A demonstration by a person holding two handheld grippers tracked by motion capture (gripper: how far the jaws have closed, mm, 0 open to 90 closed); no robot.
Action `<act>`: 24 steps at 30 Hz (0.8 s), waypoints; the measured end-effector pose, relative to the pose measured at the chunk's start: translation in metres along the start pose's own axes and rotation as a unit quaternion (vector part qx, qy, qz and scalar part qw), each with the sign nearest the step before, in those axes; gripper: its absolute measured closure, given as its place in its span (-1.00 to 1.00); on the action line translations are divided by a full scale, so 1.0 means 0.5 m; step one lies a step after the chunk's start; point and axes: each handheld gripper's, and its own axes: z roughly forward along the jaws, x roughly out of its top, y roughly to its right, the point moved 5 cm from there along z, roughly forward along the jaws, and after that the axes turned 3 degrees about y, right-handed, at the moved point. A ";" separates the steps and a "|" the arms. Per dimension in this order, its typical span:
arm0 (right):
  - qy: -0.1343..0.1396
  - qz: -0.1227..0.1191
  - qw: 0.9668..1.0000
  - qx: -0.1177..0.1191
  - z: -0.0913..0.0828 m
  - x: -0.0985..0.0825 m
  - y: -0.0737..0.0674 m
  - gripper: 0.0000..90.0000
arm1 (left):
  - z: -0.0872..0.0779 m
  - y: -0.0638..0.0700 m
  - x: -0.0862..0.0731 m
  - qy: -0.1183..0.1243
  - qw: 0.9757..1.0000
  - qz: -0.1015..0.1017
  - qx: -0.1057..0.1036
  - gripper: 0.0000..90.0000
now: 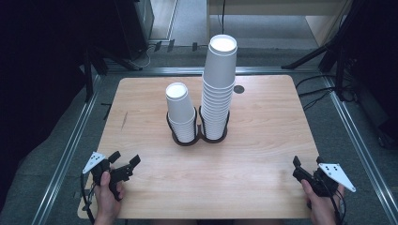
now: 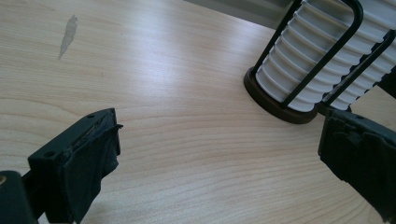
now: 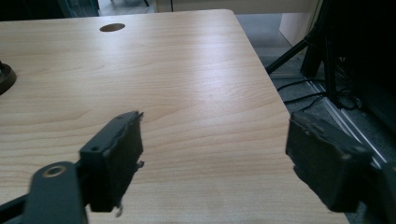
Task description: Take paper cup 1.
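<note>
At the lower left of the high view the left gripper (image 1: 126,165) sits in a hand over the near edge of the pale wooden table (image 1: 263,140), its black jaws spread wide with nothing between them — in the left gripper view only bare wood lies in the gap. At the lower right of the high view the right gripper (image 1: 300,169) is held the same way near the table's corner; the right gripper view shows its jaws also standing well apart and empty, bare tabletop between them. Both grippers are well apart from the cups. In the middle of the high view stands a black wire double holder (image 1: 199,136) with two stacks of white paper cups side by side — the short stack of white paper cups (image 1: 180,112) on the left, the tall stack of white paper cups (image 1: 218,89) just beside it on the right. A small round hole (image 1: 239,89) marks the tabletop behind the tall stack.
</note>
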 end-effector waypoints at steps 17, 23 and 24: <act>0.005 0.024 0.999 0.033 -0.020 0.049 -0.040 -0.84 | 0.004 0.062 0.032 0.020 0.999 0.028 0.006 -0.97; 0.022 -0.002 0.999 0.037 -0.039 0.085 -0.060 -0.91 | 0.005 0.093 0.047 0.040 0.998 0.042 0.015 -0.97; 0.025 -0.005 0.999 0.038 -0.041 0.089 -0.062 -0.91 | 0.006 0.095 0.049 0.040 0.998 0.036 0.012 -0.97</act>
